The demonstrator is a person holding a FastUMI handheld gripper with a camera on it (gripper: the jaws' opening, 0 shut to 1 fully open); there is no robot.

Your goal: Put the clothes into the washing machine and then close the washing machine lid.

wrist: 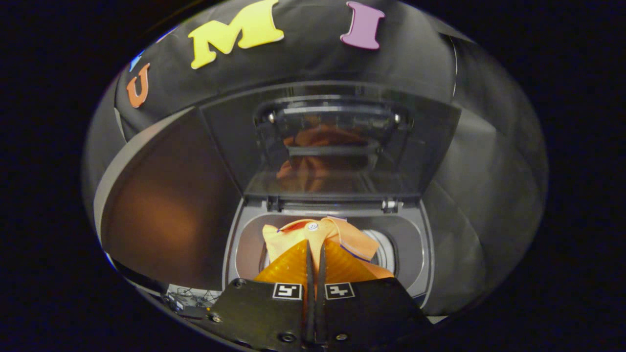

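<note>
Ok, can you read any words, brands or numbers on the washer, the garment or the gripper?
Washing machine and its raised lid: no text readable.
Orange garment: no text; just a pale button.
Gripper, shut on the orange garment above the tub opening: two square black-and-white markers, coded patterns rather than words or numbers.

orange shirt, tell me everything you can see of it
The orange shirt looks like soft knit cloth with a folded collar and one pale button. It hangs bunched over the open washing machine drum, pinched between the fingers of the gripper, which are closed on it. The raised lid mirrors its colour.
</note>
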